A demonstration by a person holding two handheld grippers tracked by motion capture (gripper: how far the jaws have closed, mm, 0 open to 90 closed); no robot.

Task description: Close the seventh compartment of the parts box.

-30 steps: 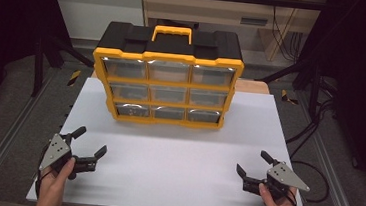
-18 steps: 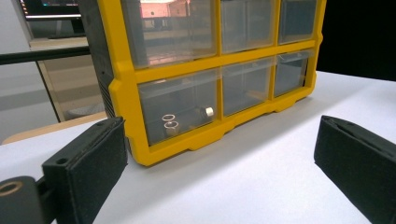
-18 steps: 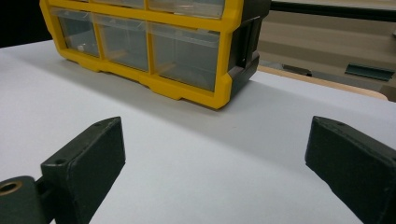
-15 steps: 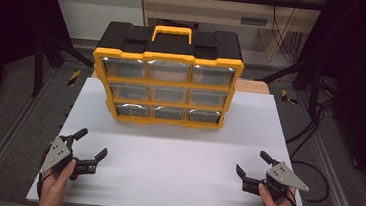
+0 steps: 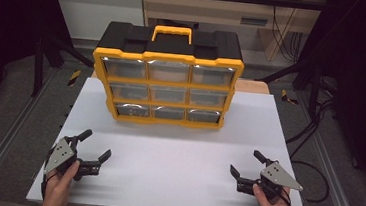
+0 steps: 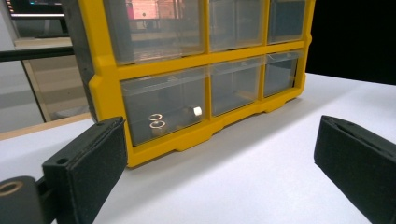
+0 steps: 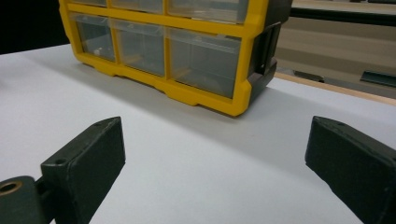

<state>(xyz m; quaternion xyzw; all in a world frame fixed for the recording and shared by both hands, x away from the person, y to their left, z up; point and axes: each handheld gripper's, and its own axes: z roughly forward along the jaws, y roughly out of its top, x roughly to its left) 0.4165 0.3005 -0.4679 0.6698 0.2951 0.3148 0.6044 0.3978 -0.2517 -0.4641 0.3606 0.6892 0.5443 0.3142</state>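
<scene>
A yellow and black drawer organizer (image 5: 167,79) with clear drawers in three rows stands at the back middle of the white table (image 5: 176,152), all drawers shut. My left gripper (image 5: 94,144) rests near the front left corner, open, nothing between its jaws. My right gripper (image 5: 247,163) rests near the front right corner, also open and empty. In the left gripper view the organizer (image 6: 196,74) rises close ahead; its bottom left drawer (image 6: 163,105) holds small rings and a white piece. In the right gripper view the organizer (image 7: 177,46) shows from its right end.
Bare white tabletop lies between the two grippers and the organizer. Metal rails (image 5: 2,142) run along both sides of the table. Cables (image 5: 314,129) trail on the floor at the right. A wooden edge (image 7: 336,88) borders the table behind the organizer.
</scene>
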